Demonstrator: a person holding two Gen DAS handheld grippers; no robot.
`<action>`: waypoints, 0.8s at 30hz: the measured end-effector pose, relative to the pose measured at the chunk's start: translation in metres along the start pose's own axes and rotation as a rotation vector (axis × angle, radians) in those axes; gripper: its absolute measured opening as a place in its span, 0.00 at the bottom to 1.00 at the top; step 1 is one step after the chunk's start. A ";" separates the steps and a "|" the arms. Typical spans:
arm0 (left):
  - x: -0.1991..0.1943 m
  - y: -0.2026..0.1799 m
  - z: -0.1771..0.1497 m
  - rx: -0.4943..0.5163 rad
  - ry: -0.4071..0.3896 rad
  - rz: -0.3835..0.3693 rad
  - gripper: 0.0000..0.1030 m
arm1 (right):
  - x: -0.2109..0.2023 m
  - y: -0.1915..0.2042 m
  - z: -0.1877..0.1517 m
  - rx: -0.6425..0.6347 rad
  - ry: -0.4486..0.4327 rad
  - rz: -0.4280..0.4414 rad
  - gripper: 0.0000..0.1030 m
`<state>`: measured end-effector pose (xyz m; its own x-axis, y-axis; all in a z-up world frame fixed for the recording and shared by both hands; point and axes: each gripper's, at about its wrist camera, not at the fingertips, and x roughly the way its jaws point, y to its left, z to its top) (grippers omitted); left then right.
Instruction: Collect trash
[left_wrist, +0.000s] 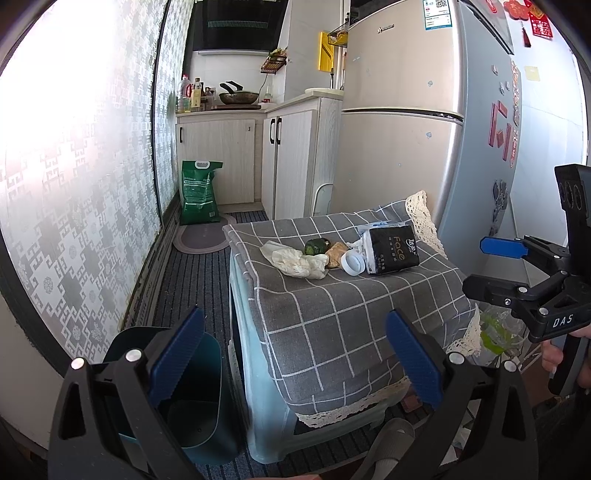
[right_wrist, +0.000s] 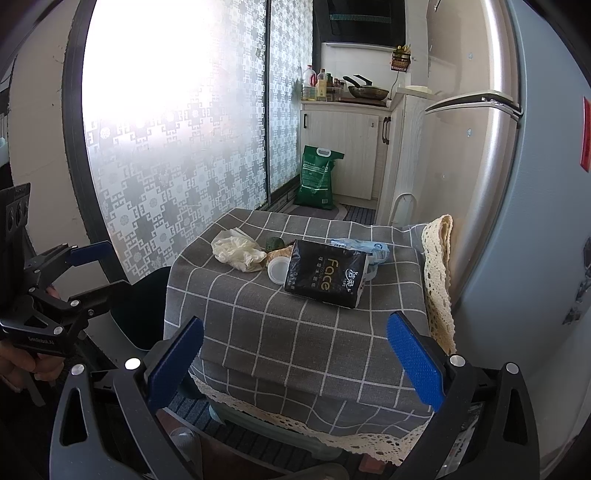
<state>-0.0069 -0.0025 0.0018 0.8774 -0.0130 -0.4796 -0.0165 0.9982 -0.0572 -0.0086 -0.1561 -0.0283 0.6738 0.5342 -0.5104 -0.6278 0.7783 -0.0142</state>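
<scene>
On a low table with a grey checked cloth (left_wrist: 332, 314) (right_wrist: 280, 332) lie a crumpled white bag (left_wrist: 291, 260) (right_wrist: 236, 251), a green vegetable scrap (left_wrist: 316, 246) (right_wrist: 274, 242), a brown scrap (left_wrist: 338, 253), a white lid (left_wrist: 352, 263) (right_wrist: 277, 270) and a black tissue pack (left_wrist: 393, 249) (right_wrist: 327, 278). A dark teal bin (left_wrist: 192, 398) stands open on the floor left of the table. My left gripper (left_wrist: 295, 358) is open and empty, above the table's near edge. My right gripper (right_wrist: 295, 363) is open and empty, in front of the table; it also shows in the left wrist view (left_wrist: 476, 266).
A silver fridge (left_wrist: 406, 129) stands right behind the table. White kitchen cabinets (left_wrist: 229, 155) with a pan and bottles are at the back. A green sack (left_wrist: 199, 192) leans by the patterned sliding door (left_wrist: 85, 184). A striped mat covers the floor.
</scene>
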 end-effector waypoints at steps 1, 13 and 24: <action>0.000 0.000 0.000 0.000 0.000 -0.001 0.97 | 0.000 0.000 0.000 0.000 0.000 0.001 0.97; 0.001 -0.002 0.000 0.004 -0.002 -0.004 0.97 | 0.000 -0.001 0.000 0.002 0.002 0.003 0.97; 0.003 0.001 -0.002 0.007 0.008 -0.010 0.97 | 0.000 -0.004 0.000 0.020 0.003 -0.008 0.97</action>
<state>-0.0056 -0.0014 -0.0010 0.8736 -0.0232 -0.4860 -0.0046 0.9984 -0.0559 -0.0059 -0.1592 -0.0283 0.6777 0.5266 -0.5132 -0.6142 0.7891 -0.0013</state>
